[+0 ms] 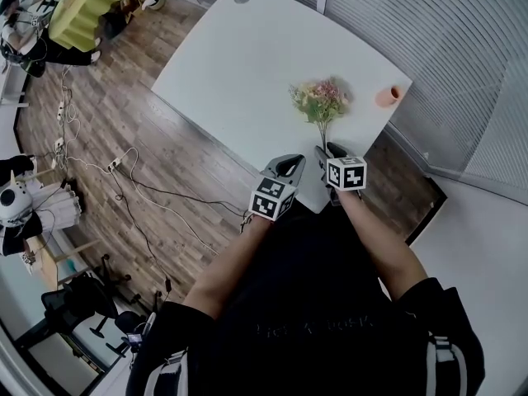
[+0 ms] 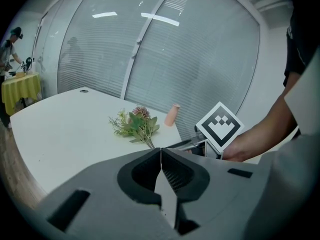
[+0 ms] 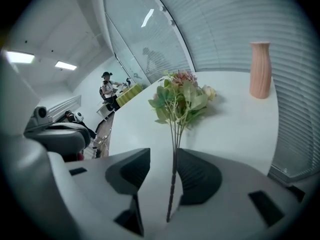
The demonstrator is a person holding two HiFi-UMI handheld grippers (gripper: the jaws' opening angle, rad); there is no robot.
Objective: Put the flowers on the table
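Wood floor w/ cables round a white worktop (image 1: 247,56) in head view. Flowers (image 1: 322,100) lie flat on it, blooms at 12, stem end at 6 reaching the right gripper (image 1: 327,150). Left gripper (image 1: 290,165) sits just beside, at its 9.

Left gripper view: jaws pressed together, nothing btwn. Flowers (image 2: 134,125) ahead at 11.

Right gripper view: jaws stand apart. Stem runs btwn them along 12–6, close by the 3-side pad, not pinched. Right gripper is nearer, so a straight pull-back toward 6 should clear it.

smooth matt table (image 1: 247,64), wood-grain floor (image 1: 140,122), matt pink vase (image 1: 388,96).
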